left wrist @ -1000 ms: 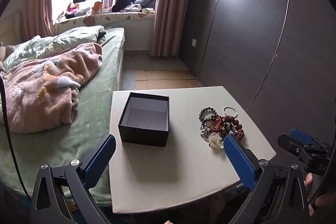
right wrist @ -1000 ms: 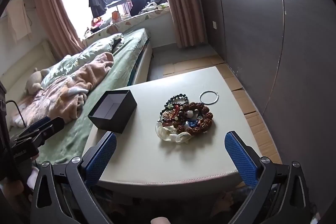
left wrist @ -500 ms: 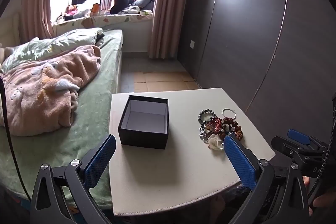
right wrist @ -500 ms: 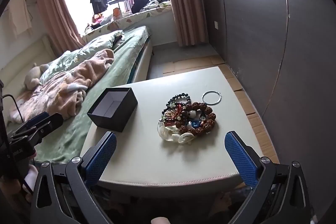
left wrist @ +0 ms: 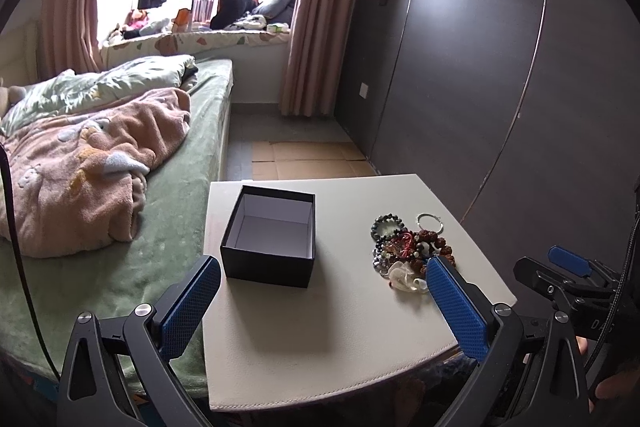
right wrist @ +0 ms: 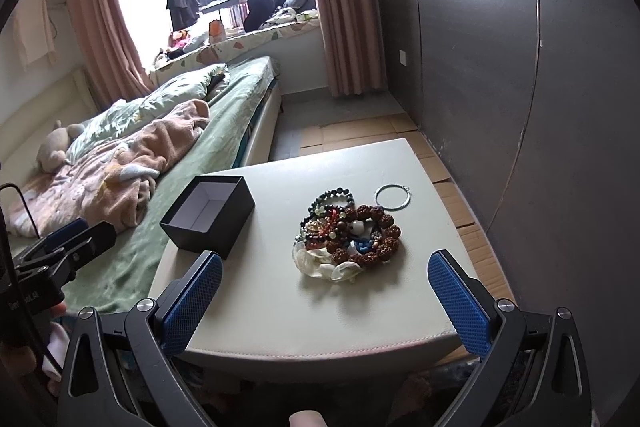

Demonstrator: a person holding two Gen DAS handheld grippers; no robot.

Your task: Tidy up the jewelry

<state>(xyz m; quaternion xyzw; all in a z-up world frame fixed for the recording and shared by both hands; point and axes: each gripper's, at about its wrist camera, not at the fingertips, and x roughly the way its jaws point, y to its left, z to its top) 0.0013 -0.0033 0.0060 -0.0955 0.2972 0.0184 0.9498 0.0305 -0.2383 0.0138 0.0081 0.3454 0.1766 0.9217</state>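
Hovering near the front edge of a white table [left wrist: 320, 327], with both blue pads spread wide apart and nothing between them: left gripper [left wrist: 320, 303]. Held the same way, wide apart and empty, near the front edge of the same table: right gripper [right wrist: 324, 303]. Seen also in the other camera, off at the side and away from the table: left gripper at the far left of the right view, right gripper at the far right of the left view.

Sat on the table's left part, next to a green bed [left wrist: 160, 255]: black box [left wrist: 272, 239], lid off, white inside. Lay in a heap on the right part, well apart from the box: pile of jewelry [right wrist: 352, 235], with brown beads, dark beads and a white piece. Rested just behind the heap: thin silver ring [right wrist: 393, 197].
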